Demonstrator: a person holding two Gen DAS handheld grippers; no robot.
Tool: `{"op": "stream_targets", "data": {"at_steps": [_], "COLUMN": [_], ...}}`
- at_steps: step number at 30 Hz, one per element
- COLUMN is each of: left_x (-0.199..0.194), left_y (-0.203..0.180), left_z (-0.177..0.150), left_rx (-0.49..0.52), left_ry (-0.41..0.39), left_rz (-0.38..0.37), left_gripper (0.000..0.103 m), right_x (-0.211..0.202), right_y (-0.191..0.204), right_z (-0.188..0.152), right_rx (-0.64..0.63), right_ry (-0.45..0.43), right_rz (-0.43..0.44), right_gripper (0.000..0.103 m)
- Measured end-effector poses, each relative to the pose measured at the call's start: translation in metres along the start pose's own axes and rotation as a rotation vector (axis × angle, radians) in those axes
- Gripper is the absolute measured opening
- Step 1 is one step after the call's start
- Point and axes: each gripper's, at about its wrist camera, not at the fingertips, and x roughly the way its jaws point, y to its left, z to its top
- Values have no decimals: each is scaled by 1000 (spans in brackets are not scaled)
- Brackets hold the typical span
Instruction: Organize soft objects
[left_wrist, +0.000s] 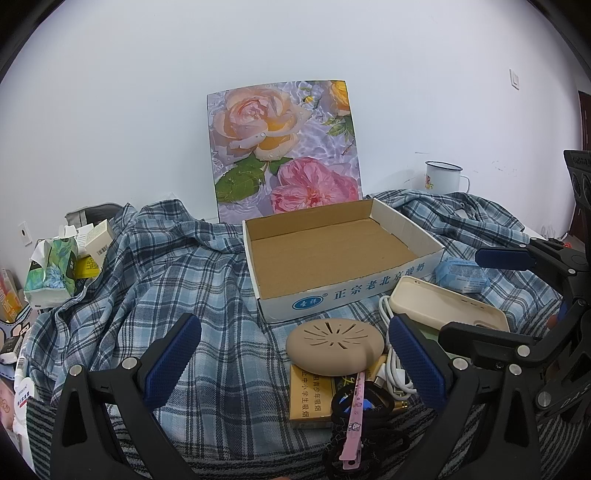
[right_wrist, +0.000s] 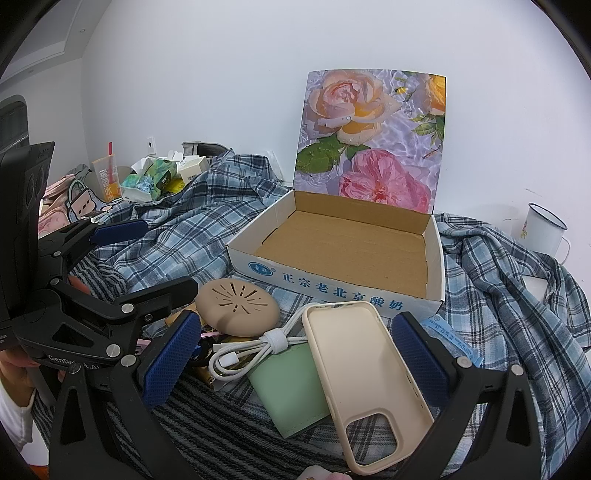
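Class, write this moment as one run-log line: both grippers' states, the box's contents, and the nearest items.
left gripper: open, empty | right gripper: open, empty | cardboard box: empty | near: beige phone case, white cable, tan silicone disc

My left gripper (left_wrist: 295, 354) has bare plaid cloth (left_wrist: 207, 295) under its left half; the tan disc (left_wrist: 334, 345) and hair ties (left_wrist: 364, 406) crowd the right. The box (left_wrist: 347, 291) ahead is open-topped. My right gripper (right_wrist: 295, 354) straddles the phone case (right_wrist: 369, 365), cable (right_wrist: 255, 349) and green pouch (right_wrist: 291, 391).

A cluttered home room: plaid shirt (left_wrist: 155, 280), enamel mug (left_wrist: 443, 176), tissue pack (left_wrist: 51, 273).
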Motion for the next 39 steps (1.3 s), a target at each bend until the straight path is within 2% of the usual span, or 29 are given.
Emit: {"op": "stream_targets", "data": {"at_steps": [23,28,31,35,36,39], "left_x": [0,-7,-7,-4,-1,7], "left_y": [0,2,6,17,21,24], "left_z": [0,-1,1,4,5,3], "left_rx": [1,1,-13,-72,-87,-92], "left_ry": [-5,-23,-18,18,48,113], "left_rz": [0,-23,-68,-155,-195,-245], "left_gripper": [103,103,103,103,103,103], "right_x": [1,-7,-15,-30,-33,-35], "right_y": [2,0,-2,-13,-15,-20], "right_z": [1,1,1,0,-1,-1], "right_rx": [0,0,16,66,76,101], "right_ry": [-1,-27,-59,-145,-157,-167], "right_rz": [0,0,19,32,35,36], "right_gripper": [103,103,103,103,103,103]}}
